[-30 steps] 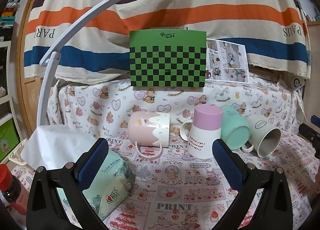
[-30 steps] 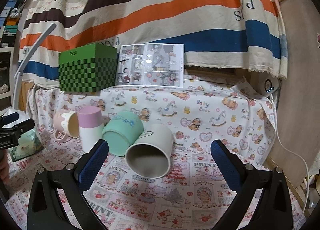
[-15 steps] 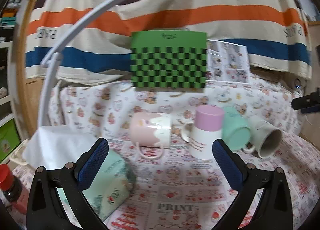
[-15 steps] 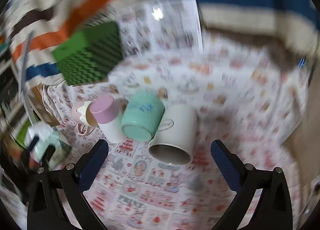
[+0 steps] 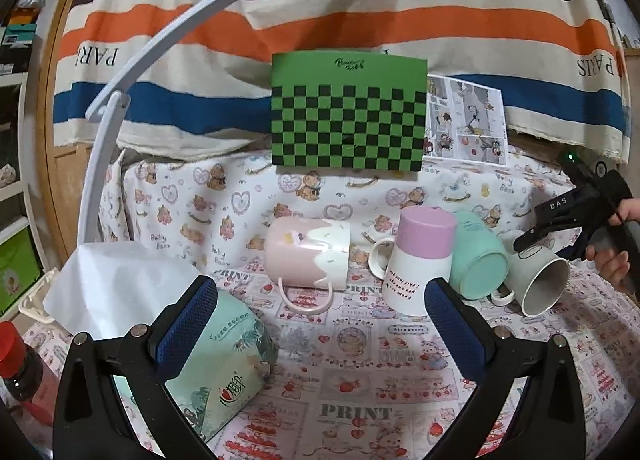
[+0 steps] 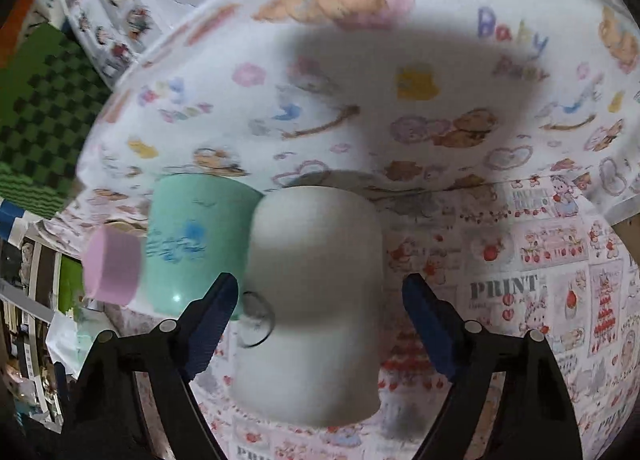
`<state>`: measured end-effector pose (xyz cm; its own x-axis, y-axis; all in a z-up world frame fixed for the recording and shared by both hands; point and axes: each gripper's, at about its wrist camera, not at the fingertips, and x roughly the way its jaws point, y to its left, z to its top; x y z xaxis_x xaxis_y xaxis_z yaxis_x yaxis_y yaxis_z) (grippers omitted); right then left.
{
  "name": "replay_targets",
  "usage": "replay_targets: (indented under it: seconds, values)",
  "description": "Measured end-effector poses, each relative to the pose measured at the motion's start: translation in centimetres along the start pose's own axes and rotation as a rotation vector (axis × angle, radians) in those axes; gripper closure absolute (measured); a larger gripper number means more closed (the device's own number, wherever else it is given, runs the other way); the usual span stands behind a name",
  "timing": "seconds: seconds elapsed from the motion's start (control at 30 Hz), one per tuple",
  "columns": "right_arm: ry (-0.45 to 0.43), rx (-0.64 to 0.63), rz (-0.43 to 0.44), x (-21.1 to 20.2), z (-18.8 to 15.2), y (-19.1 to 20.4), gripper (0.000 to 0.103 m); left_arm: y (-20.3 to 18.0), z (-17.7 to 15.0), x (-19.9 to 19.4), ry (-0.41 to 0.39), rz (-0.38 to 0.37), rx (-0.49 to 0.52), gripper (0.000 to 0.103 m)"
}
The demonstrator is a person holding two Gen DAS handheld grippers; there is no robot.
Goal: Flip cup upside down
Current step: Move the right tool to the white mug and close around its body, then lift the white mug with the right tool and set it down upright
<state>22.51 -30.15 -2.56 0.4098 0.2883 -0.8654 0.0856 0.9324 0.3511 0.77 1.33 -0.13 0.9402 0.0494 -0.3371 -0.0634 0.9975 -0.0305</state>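
Right wrist view shows the right gripper spread wide, its blue pads either side of the white cup but not touching it. That cup lies on its side on the printed cloth, just right of the mint cup. Left gripper hovers near, wide open, empty.

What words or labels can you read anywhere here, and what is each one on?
"PARIS": striped cloth, mirrored.
"HERMES": same cloth, mirrored.
"PRINT": patterned tablecloth.
"Baby Bear": bear cloth.
"DAS": right gripper.
Green checkered box logo, pink-topped mug lettering, tissue pack text: too small to read.
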Motion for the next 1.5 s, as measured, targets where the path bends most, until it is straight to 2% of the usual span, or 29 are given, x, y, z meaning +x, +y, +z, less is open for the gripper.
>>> replay_targets:
  seconds: [0.23,0.47,0.6,0.73,0.83,0.93,1.07,1.23,1.4,1.5]
  values:
    - [0.055,0.036,0.066,1.7,0.0,-0.7,0.023,0.9,0.0,1.0,0.047,-0.026,-0.047,0.0]
    - [0.016,0.087,0.061,-0.4,-0.6,-0.8,0.023,1.1,0.0,0.8,0.033,-0.042,-0.051,0.0]
    - [-0.017,0.116,0.143,-3.6,-2.7,-0.2,0.023,0.5,0.0,0.1,0.005,-0.039,-0.023,0.0]
    - [-0.051,0.096,0.168,-6.3,-5.7,1.8,0.023,-0.5,0.0,-0.7,-0.036,-0.027,0.024,0.0]
    - [-0.063,0.091,0.194,-6.8,-7.7,3.4,0.023,-0.6,0.0,-0.7,-0.035,-0.023,0.034,0.0]
    - [-0.096,0.045,0.134,-6.5,-9.2,4.9,0.023,0.2,0.2,-0.3,-0.024,0.021,0.002,0.0]
    - [-0.022,0.091,0.192,-4.1,-10.2,5.3,0.023,1.2,0.2,0.2,-0.007,0.014,-0.037,0.0]
    - [0.002,0.065,0.181,-1.6,-11.2,7.2,0.023,1.2,0.1,0.5,0.008,0.043,-0.039,0.0]
    - [-0.007,0.037,0.173,-0.4,-11.7,8.3,0.022,0.9,0.1,0.4,-0.001,0.061,-0.017,0.0]
    - [-0.072,0.028,0.17,-0.7,-11.9,8.6,0.022,0.6,0.1,0.2,-0.012,0.068,-0.005,0.0]
